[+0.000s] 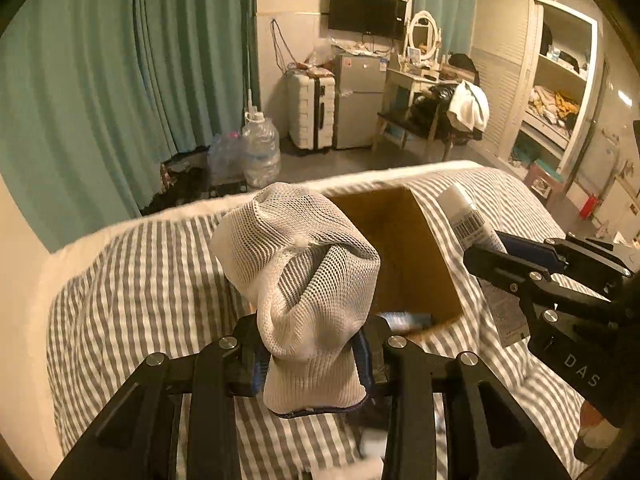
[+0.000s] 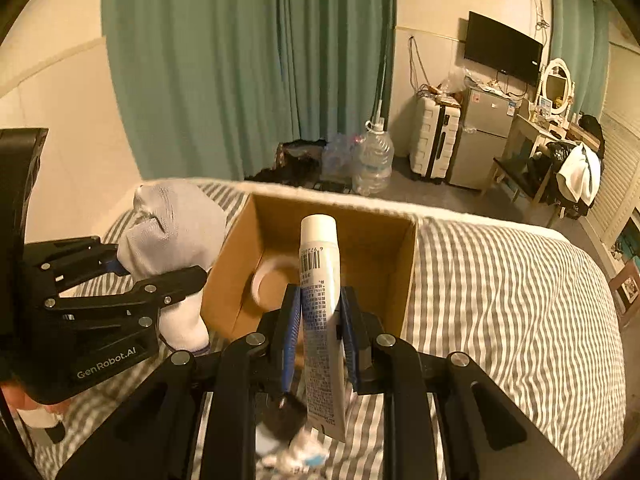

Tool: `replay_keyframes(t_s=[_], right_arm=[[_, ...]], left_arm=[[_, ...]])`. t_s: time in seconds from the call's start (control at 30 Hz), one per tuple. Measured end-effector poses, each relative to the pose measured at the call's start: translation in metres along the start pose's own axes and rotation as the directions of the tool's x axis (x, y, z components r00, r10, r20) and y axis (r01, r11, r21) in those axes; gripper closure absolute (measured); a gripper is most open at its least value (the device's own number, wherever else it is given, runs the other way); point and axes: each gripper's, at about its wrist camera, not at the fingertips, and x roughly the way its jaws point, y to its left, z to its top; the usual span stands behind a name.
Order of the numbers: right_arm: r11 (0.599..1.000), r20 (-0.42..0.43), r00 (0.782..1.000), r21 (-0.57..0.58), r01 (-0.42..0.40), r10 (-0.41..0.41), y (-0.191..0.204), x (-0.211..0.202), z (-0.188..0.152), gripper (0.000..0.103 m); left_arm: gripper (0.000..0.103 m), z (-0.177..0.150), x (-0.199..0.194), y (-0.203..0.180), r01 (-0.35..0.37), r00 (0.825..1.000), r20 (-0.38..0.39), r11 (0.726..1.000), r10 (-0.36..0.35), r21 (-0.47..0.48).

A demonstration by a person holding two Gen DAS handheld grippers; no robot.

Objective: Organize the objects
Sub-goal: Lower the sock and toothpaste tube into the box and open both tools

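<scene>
Gripping a white mesh bag [image 1: 304, 280], the left gripper [image 1: 312, 356] has its jaws closed on the bag's lower end; the bag is bunched and stands upright. Right gripper [image 2: 320, 320] is clamped on a white tube [image 2: 320, 280], barcode and small print facing up, cap pointing over the open cardboard box [image 2: 400, 272]. A white roll [image 2: 272, 276] lies inside the box. Box sits on the grey-striped bed cover [image 2: 500, 300]. Gripper bodies read "GenRobot.AI" and "DAS". Beyond: water jug [image 2: 374, 160], white suitcase [image 2: 434, 144], teal curtains [image 2: 248, 68], wall TV [image 2: 502, 54].
</scene>
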Motion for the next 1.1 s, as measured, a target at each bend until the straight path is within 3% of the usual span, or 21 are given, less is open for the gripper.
replay_keyframes(t_s=[0.27, 0.57, 0.87, 1.1], right_arm=[[0.998, -0.023, 1.000, 0.064, 0.002, 0.000, -0.028, 0.056, 0.025, 0.084], [0.996, -0.095, 0.995, 0.081, 0.024, -0.017, -0.048, 0.123, 0.020, 0.084], [0.996, -0.149, 0.989, 0.084, 0.011, 0.001, -0.055, 0.167, 0.003, 0.084], [0.996, -0.147, 0.989, 0.086, 0.009, 0.004, -0.055, 0.172, -0.003, 0.084]], left_arm=[[0.068, 0.019, 0.054, 0.001, 0.019, 0.999, -0.031, 1.000, -0.018, 0.009], [0.068, 0.020, 0.125, 0.003, 0.030, 0.995, -0.094, 0.999, -0.029, 0.015], [0.068, 0.007, 0.148, 0.005, 0.057, 0.994, -0.097, 0.998, -0.053, 0.040], [0.068, -0.006, 0.154, -0.001, 0.076, 0.991, -0.117, 0.995, -0.068, 0.069]])
